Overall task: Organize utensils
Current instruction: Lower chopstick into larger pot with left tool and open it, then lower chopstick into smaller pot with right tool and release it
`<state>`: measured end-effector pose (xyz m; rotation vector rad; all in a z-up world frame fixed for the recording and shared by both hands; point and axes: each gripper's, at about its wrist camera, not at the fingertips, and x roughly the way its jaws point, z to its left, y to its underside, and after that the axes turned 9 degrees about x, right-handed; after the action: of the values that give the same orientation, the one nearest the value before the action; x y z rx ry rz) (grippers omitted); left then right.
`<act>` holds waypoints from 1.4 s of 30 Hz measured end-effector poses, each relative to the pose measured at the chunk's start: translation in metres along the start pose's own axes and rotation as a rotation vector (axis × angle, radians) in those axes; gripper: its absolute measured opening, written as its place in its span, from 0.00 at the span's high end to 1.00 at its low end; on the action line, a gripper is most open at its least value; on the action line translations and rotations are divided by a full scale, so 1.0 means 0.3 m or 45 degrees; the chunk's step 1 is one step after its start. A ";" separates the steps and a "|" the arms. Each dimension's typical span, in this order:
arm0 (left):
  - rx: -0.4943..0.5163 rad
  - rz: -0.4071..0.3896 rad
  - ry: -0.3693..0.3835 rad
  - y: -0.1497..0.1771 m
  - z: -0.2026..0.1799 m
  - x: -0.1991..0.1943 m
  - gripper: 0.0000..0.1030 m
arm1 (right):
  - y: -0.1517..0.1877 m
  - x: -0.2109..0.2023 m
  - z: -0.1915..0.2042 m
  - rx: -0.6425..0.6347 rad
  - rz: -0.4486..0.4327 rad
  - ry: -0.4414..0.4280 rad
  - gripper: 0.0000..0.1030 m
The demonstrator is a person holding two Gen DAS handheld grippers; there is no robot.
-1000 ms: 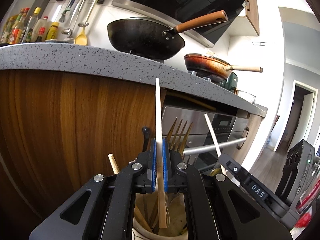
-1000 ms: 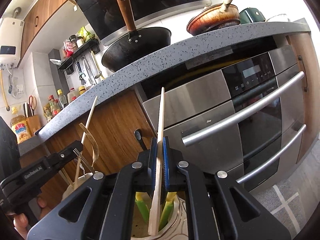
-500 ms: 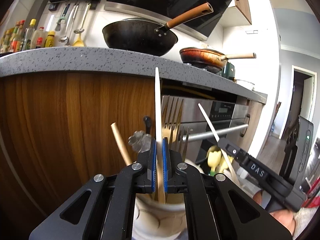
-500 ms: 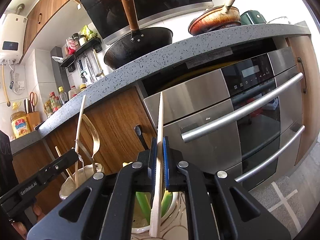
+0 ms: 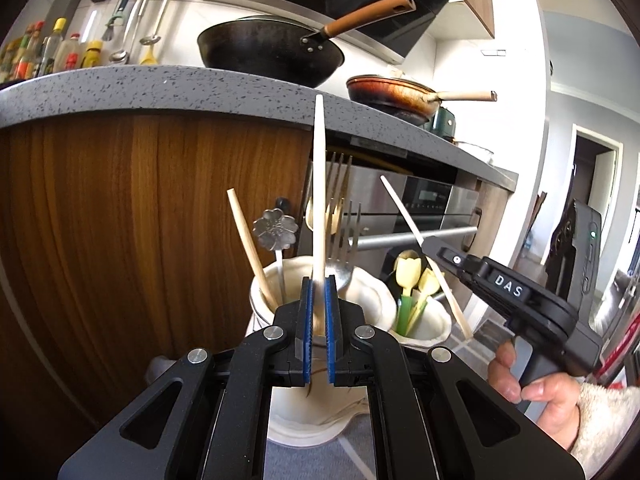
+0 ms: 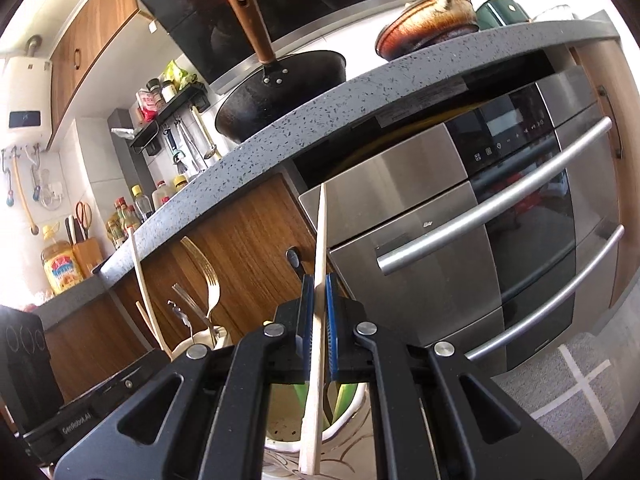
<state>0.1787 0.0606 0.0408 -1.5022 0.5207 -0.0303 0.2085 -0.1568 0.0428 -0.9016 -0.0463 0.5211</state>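
My left gripper [image 5: 319, 284] is shut on a pale wooden chopstick [image 5: 319, 184] that stands upright over a white ceramic holder [image 5: 360, 300]. That holder has forks [image 5: 339, 216], a flower-ended spoon [image 5: 276, 229] and another wooden stick [image 5: 246, 240] in it. My right gripper [image 6: 319, 284] is shut on a second chopstick [image 6: 320, 248], its lower end reaching down beside a second white holder [image 6: 352, 404] with green-stemmed tulip utensils [image 5: 410, 276]. The right gripper also shows in the left wrist view [image 5: 452, 258], above that second holder.
A wooden cabinet front [image 5: 140, 220] and a steel oven [image 6: 480, 248] stand close behind the holders, under a grey speckled counter [image 5: 160, 88]. A black wok [image 5: 272, 48] and a frying pan [image 5: 392, 92] sit on top. A grey mat [image 6: 560, 384] covers the floor.
Both grippers have lifted up and back from the holders, each still gripping its chopstick. The left holder and its utensils now show fully in front of the left gripper.
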 end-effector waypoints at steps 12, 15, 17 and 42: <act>-0.028 -0.011 0.025 -0.010 0.020 -0.006 0.82 | -0.004 0.011 0.026 -0.013 -0.022 -0.012 0.94; -0.042 -0.013 0.034 -0.010 0.027 -0.009 0.78 | -0.010 0.026 0.026 -0.012 -0.026 0.006 0.94; -0.049 -0.019 0.037 -0.008 0.032 -0.013 0.77 | -0.012 0.036 0.026 -0.016 -0.028 0.021 0.94; -0.103 -0.076 0.113 -0.012 0.047 -0.066 0.74 | 0.022 0.038 0.139 -0.188 -0.106 -0.010 0.94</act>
<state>0.1670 0.0801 0.0502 -1.6008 0.5538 -0.1246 0.2052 -0.1175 0.0621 -1.0376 -0.1307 0.4477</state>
